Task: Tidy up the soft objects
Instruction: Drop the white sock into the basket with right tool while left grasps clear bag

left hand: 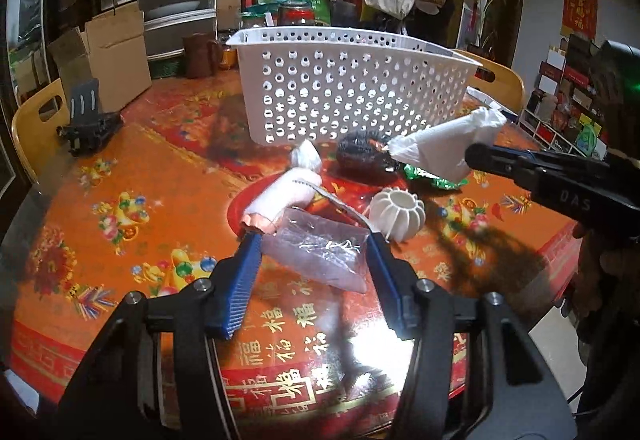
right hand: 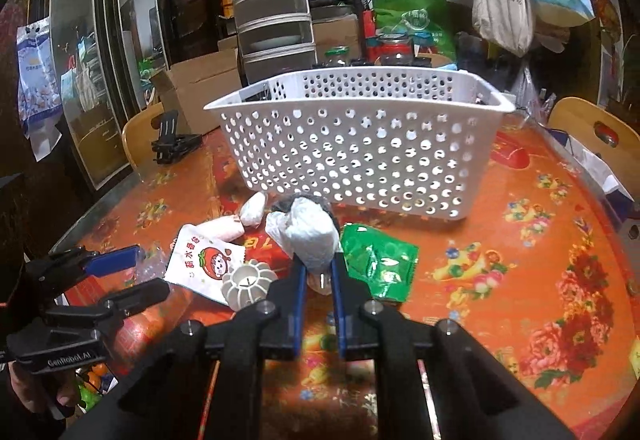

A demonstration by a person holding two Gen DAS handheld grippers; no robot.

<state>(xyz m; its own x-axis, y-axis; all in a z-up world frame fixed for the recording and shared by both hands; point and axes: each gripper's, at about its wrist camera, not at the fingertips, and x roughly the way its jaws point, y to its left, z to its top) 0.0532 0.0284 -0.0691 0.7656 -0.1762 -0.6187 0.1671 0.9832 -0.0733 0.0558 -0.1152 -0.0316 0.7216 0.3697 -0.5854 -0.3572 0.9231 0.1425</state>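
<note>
My right gripper (right hand: pixel 318 272) is shut on a roll of white plastic bags (right hand: pixel 308 236) and holds it above the table, short of the white perforated basket (right hand: pixel 360 148); the roll (left hand: pixel 440 148) and gripper (left hand: pixel 476 156) also show in the left wrist view. My left gripper (left hand: pixel 314 244) is open around a clear plastic packet (left hand: pixel 320 248) on the table; it also shows in the right wrist view (right hand: pixel 128 272). A pink rolled cloth (left hand: pixel 280 196), a dark scrubber (left hand: pixel 360 152), a green foil packet (right hand: pixel 380 264) and a white ribbed piece (left hand: pixel 396 214) lie nearby.
The basket (left hand: pixel 352 92) stands mid-table on an orange-red patterned cloth (left hand: pixel 140 200). A white strawberry-print packet (right hand: pixel 204 260) lies left of the ribbed piece. A black phone stand (left hand: pixel 88 120) sits at the left. Cardboard boxes, stacked containers, jars and chairs ring the table.
</note>
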